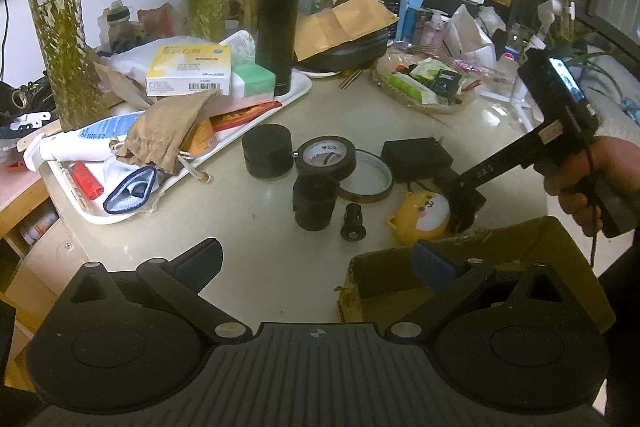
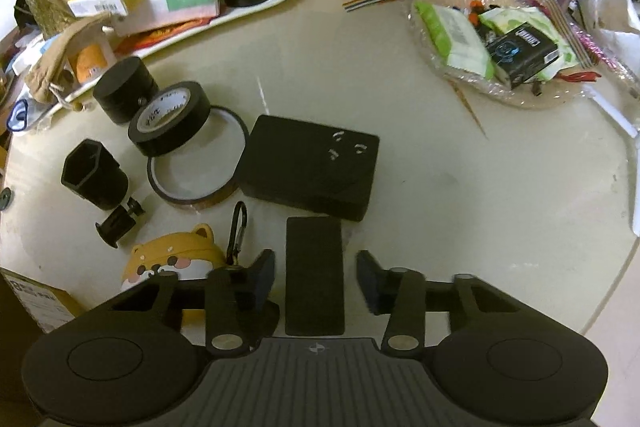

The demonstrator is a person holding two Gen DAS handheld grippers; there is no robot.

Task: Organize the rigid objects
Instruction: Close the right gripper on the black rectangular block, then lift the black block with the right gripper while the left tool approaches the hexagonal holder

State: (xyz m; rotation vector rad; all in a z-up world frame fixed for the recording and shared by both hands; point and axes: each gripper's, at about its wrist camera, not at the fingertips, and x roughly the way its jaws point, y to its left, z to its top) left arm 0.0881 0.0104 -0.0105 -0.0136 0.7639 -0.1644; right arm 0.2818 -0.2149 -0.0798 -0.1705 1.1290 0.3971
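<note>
Right wrist view is showing the right gripper [image 2: 316, 277] pointing steeply down at the pale round table [image 2: 440, 187], its fingers standing narrowly on either side of a flat black rectangular block [image 2: 315, 275] lying on the tabletop. Slim gaps are showing between the blue pads [image 2: 370, 281] and the block's long edges, so the pads are not pressing on it. Just beyond the block a black power adapter [image 2: 308, 167] is lying with its metal prongs facing up. To its left, a black tape roll [image 2: 170, 119] is leaning onto an amber tape ring [image 2: 198, 159], with a black cylinder [image 2: 124, 89] behind them. A black hexagonal socket piece [image 2: 94, 175] and a small black flanged part [image 2: 118, 223] are sitting nearer, and a yellow bear-shaped case [image 2: 172, 259] with a carabiner [image 2: 237, 231] is lying just left of the left finger.

Left wrist view is showing the left gripper [image 1: 316, 263] hovering above the table with its fingers spread wide and nothing between them. A cardboard box [image 1: 520, 255] is sitting under its right finger, at the table's near edge. A person's hand [image 1: 592, 179] is holding the right gripper's handle at the right, and that gripper's tips are reaching down beside the bear case and in front of the adapter. A white tray [image 1: 280, 103] of clutter, a black flask [image 1: 278, 23] and a basket of packets [image 1: 424, 87] are standing farther back.
</note>
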